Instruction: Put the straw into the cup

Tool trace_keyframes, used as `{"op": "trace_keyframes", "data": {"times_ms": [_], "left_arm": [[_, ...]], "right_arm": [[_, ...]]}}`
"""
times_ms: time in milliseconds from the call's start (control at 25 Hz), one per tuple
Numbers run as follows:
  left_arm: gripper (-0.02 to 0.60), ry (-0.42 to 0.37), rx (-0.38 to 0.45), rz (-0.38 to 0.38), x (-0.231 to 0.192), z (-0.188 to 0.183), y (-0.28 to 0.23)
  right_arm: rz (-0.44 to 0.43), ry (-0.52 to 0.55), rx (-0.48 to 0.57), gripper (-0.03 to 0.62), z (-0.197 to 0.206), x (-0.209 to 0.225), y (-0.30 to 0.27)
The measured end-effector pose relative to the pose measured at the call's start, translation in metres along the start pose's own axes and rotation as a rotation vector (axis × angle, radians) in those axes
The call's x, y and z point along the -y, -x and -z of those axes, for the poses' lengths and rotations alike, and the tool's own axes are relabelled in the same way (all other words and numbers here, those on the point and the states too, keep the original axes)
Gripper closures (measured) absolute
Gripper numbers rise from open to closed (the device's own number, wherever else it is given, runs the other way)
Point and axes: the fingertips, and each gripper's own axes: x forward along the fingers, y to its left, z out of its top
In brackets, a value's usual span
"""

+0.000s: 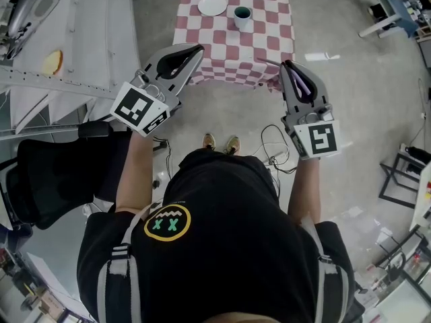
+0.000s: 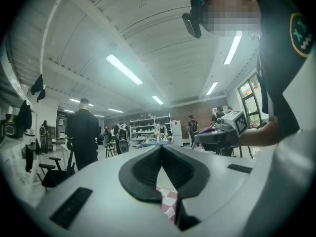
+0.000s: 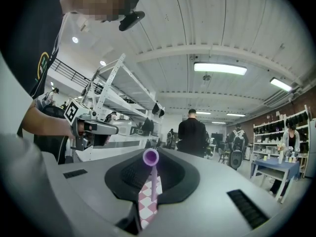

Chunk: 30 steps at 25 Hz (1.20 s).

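Overhead, our right gripper (image 1: pixel 286 64) clamps the purple straw (image 1: pixel 304 85) and our left gripper (image 1: pixel 197 48) is closed on nothing. The cup (image 1: pixel 242 17) sits well ahead of both jaw tips on the checked table (image 1: pixel 269 32), so we judge this the carry, and next the straw must tip down over the cup's mouth. In the left gripper view the jaws meet empty; in the right gripper view the straw's open end faces us, its far end hidden and the cup unseen.

Legible characters: two green X marks inside the yellow-ringed emblem (image 1: pixel 167 222) on the person's black shirt (image 1: pixel 222 247). Left gripper (image 1: pixel 197 48) and right gripper (image 1: pixel 285 64) cubes show coded squares only.
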Motion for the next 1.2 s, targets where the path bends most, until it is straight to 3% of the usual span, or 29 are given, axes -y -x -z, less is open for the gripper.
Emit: {"op": "trace_keyframes", "data": {"times_ms": [520,1200], "left_arm": [[0.563,-0.020,-0.002,-0.011,0.011,-0.006,-0.011],[0.563,-0.059,-0.029,-0.045,0.063,-0.020,-0.033]], "right_arm": [[0.000,0.003,0.020,0.543,0.001,0.012,0.011],[-0.047,-0.001,0.063,0.543,-0.001,0.033,0.053]]}}
